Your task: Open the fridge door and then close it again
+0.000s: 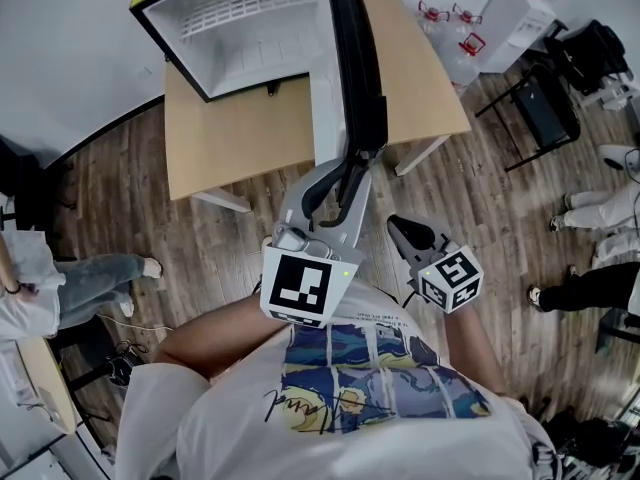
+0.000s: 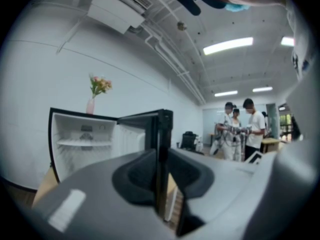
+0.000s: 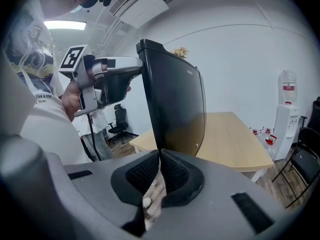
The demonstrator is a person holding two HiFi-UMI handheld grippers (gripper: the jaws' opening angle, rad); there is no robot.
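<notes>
A small black fridge (image 1: 240,28) with a white inside stands on the wooden table (image 1: 250,128). Its black door (image 1: 355,58) is swung wide open, edge-on toward me. My left gripper (image 1: 352,168) is shut on the door's free edge. In the left gripper view that edge (image 2: 162,134) runs upright between the pads, with the empty shelves (image 2: 85,139) to its left. My right gripper (image 1: 405,233) hangs just right of the left one and below the door, apart from it. In the right gripper view its pads (image 3: 160,161) meet with nothing between them, and the door's outer face (image 3: 175,104) rises ahead.
A vase of flowers (image 2: 95,96) stands on top of the fridge. A white water dispenser (image 1: 510,18) and black chairs (image 1: 545,103) stand at the right. People's legs (image 1: 600,208) show at the right edge, and another person (image 1: 90,278) is at the left.
</notes>
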